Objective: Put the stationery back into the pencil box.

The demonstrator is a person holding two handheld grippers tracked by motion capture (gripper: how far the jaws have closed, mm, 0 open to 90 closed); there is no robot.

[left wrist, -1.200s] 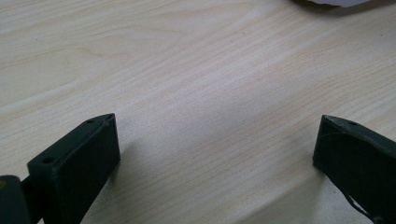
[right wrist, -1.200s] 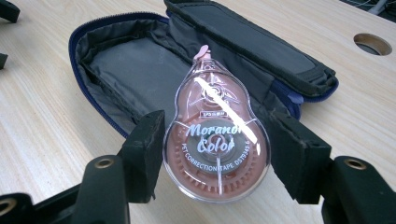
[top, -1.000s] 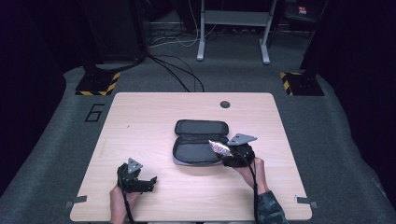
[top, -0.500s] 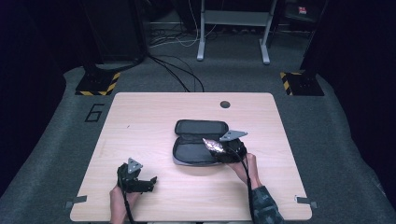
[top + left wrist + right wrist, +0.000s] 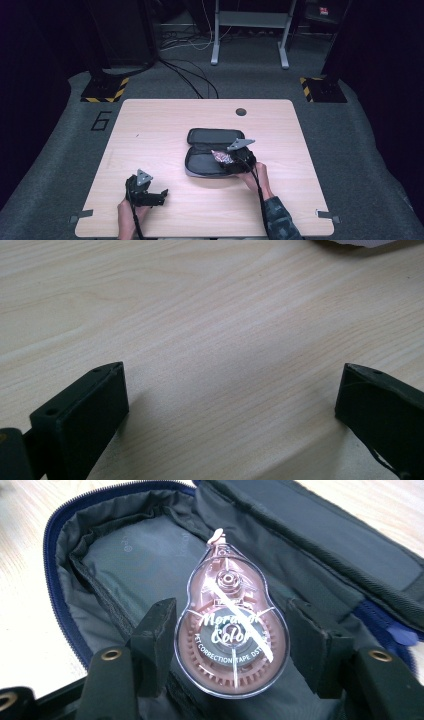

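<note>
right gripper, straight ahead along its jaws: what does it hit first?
Most likely the grey lining of the open pencil case. The right gripper, shut on the correction tape dispenser, points down into it, so the dispenser's tip would touch the lining first. Depth is hard to judge.

Right gripper (image 5: 231,161) with correction tape (image 5: 221,157) over open pencil case (image 5: 214,137)

Overhead light falls bright and even on the table (image 5: 165,125), while the room around it sinks into near-black. Soft shadows lie on the table; the high view is slightly soft.
</note>
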